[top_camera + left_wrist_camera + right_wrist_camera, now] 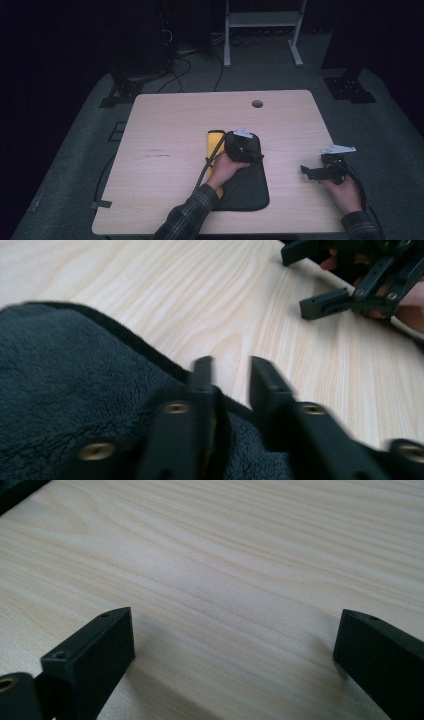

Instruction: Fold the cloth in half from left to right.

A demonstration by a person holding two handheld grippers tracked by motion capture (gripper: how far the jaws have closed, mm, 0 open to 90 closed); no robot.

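Fleece cloth (75, 390), dark grey, lies directly beneath and left of the left tongs (230, 372), its hem running diagonally under the slightly parted jaws, nothing pinched. Right tongs (235, 645) rest well apart over bare table (225, 555), spread wide.

The high view is dimly lit, its surroundings lost in darkness. Motion blur is seen on the left gripper (230, 370) jaws.

Dark lab: cables (176, 65), rig stands (350, 85).
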